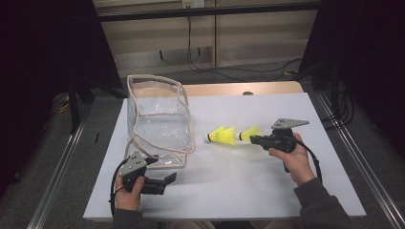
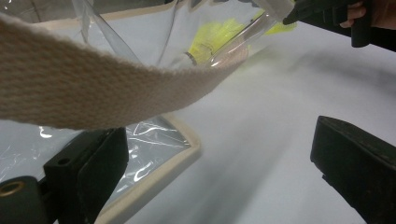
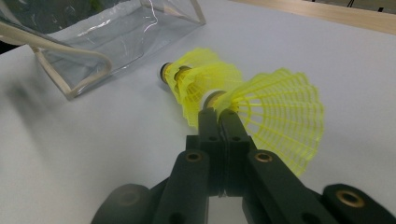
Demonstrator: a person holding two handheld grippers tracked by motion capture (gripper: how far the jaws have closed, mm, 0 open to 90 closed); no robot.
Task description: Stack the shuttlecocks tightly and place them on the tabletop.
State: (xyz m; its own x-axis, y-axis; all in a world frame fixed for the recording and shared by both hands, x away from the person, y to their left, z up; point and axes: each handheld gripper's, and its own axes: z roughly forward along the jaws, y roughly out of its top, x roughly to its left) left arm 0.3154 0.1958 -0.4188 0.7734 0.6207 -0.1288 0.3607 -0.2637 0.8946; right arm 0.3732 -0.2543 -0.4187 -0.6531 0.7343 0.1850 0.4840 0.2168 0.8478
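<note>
The yellow mesh-skirted plastic shuttlecock (image 1: 250,134), right of centre in the high view, sits clenched by its skirt edge in the right tool (image 1: 254,139), cork end pointing left toward a second yellow shuttlecock (image 1: 223,136) lying on the white tabletop (image 1: 267,181). Further left stands the clear plastic bag with beige webbing trim (image 1: 160,119). The left tool (image 1: 171,178), lower left, gapes released beside the bag's base, probably not touching it.
</note>
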